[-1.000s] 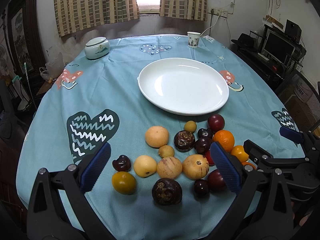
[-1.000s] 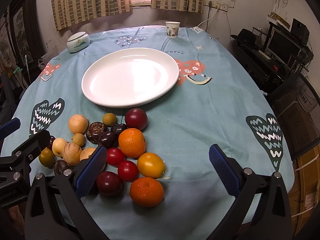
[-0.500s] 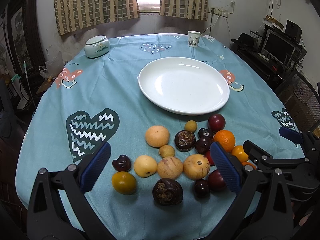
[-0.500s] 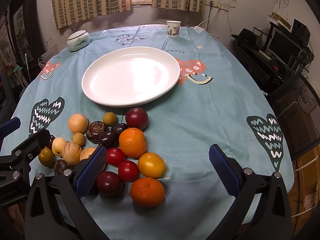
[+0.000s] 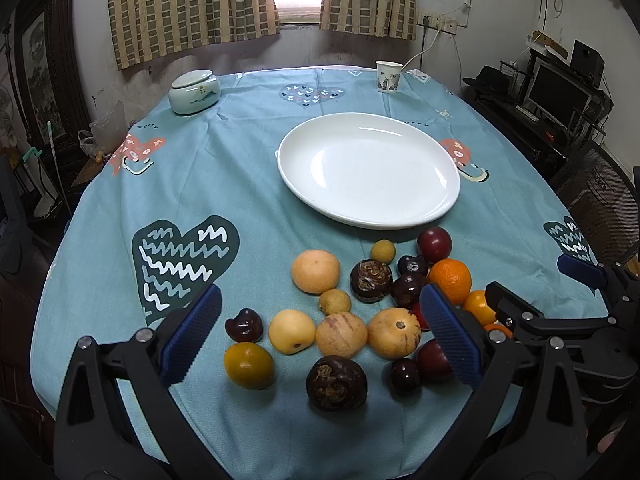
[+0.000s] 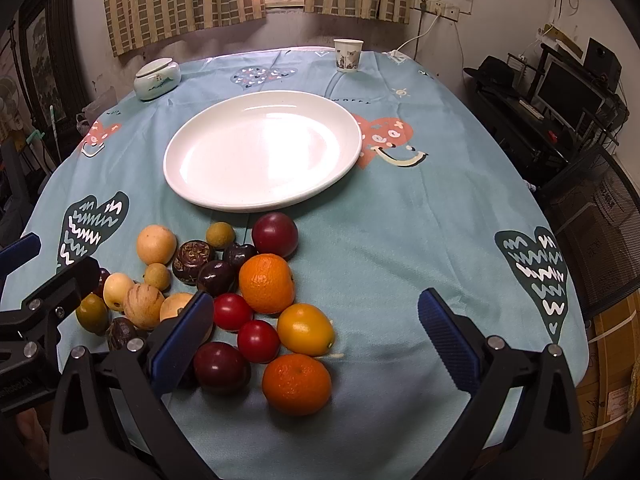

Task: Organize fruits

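On tablecloth [image 5: 240,184]: white plate [image 5: 448,204] bare, fruits [image 5: 340,312] beside it.

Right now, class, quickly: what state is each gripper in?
Left gripper: open, holding nothing, above the fruit pile.
Right gripper: open, holding nothing, above the tablecloth.

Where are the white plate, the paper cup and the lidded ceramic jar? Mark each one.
white plate [image 6: 200,196]: right wrist view, near rim.
paper cup [image 6: 348,56]: right wrist view, side wall.
lidded ceramic jar [image 5: 194,92]: left wrist view, body below lid.
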Motion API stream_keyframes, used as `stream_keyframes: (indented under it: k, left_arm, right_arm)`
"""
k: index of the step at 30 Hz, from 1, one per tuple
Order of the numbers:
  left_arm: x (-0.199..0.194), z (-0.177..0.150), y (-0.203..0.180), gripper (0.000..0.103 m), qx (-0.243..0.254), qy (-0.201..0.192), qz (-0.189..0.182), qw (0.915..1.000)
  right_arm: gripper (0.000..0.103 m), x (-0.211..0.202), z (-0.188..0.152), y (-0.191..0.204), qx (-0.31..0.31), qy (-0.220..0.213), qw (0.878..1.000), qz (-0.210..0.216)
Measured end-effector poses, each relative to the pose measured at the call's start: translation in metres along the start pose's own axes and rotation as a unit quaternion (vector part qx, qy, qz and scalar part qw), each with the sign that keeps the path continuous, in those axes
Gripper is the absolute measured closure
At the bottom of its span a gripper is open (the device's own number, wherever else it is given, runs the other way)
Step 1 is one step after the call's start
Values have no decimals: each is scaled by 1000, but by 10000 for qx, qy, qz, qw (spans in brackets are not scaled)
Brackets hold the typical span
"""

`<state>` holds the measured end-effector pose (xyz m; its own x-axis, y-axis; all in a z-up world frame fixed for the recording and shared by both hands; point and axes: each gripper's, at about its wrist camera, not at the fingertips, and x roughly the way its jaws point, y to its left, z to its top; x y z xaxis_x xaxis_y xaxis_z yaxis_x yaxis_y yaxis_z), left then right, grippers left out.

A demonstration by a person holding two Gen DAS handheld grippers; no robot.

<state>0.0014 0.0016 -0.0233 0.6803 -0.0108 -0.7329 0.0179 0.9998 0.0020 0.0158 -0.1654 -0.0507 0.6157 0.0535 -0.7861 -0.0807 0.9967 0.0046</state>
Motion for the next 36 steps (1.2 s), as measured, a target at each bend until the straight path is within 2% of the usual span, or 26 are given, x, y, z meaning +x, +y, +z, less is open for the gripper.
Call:
stream_keyframes:
  k: [9,15,19,22,25,27,28,30,33,34,36]
  left_arm:
    - [-4,-5,-5,2,55,12,-141,9999]
    - [-14,-12,6,2,-6,116,149,9998]
    - [-18,-25,23,2,-218,213,329,9990]
    - [-19,-36,36,2,-333,310,426,9981]
    - [-18,-45,47,2,-451,416,335,9976]
    - [-18,-51,51,2,-485,456,257,9974]
    - [-19,-55,51,2,-481,481,227,9974]
    - [-18,-60,51,2,-455,547,140,9974]
    - [-15,-66,46,2,-379,654,-18,9971]
    - [-12,-67,44,2,-350,697,-62,9969]
    - [-8,-69,39,2,-299,762,-104,9966]
  right_arm:
    - [1,-2,0,-1,9,-14,9999,106]
    - [1,-15,-10,-9,-229,-179,9995,142]
    - [1,-27,-30,-18,-367,-251,9980,453]
    - [1,-26,-46,-21,-445,-125,9961,748]
    - [1,-19,-57,-26,-306,-41,9934,1101]
    - [10,-15,-62,-21,-406,-70,9937,1043]
    - [21,-13,-64,-18,-469,-47,9938,1011]
    - [31,-4,-69,-14,-514,72,9930,1057]
    - [50,15,-71,-13,-538,216,9936,974]
    - [58,20,-71,-15,-492,243,9928,1061]
    - [58,26,-69,-19,-286,218,9914,1262]
